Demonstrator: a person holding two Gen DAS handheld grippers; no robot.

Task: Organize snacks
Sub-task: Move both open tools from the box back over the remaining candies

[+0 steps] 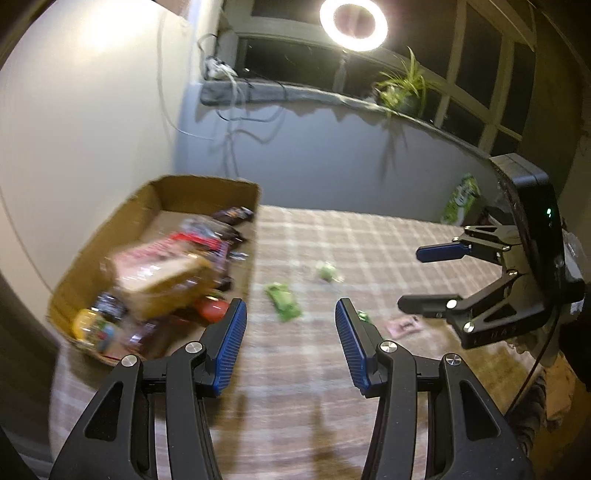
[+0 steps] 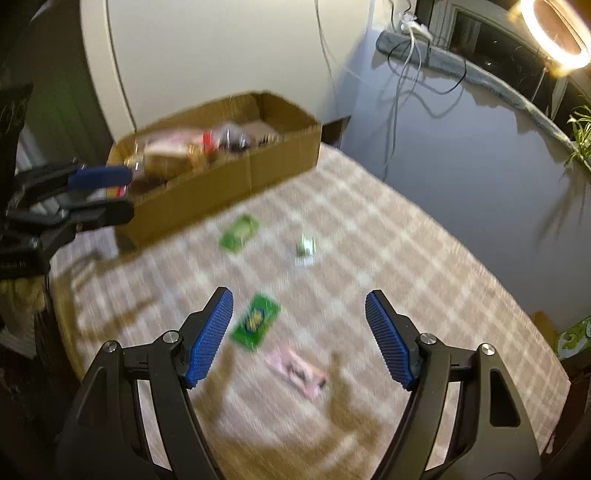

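We hold both grippers above a table covered in a beige plaid cloth (image 2: 388, 236), and both views are smeared by motion blur, so the small print on the packets is unreadable. Our left gripper (image 1: 290, 325) has its blue-padded jaws spread wide with nothing between them; seen from the right wrist it sits at the left edge, near the front corner of the box (image 2: 107, 195), its fingers apart there too. Our right gripper (image 2: 299, 317) is likewise wide open and empty, hanging over the loose snacks; from the left wrist it (image 1: 421, 277) appears at the right with a clear gap between its fingers. The cardboard box (image 1: 147, 206) stands at the far left of the table against the pale wall and already holds a heap of packets, among them a large pink-and-tan bag (image 1: 162, 273) on top, dark wrappers behind it and something red (image 1: 211, 308) near the front wall. Still out on the cloth are a green packet (image 2: 255, 321) lying just beside the right gripper's left finger, a pink wrapper (image 2: 297, 371) nearer us between its fingers, a second green packet (image 2: 239, 233) closer to the box, and a small green-and-white packet (image 2: 306, 248) to its right. All four lie apart from one another. A ring light (image 1: 353, 24) glows above the window ledge, where a potted plant (image 1: 400, 90) sits.
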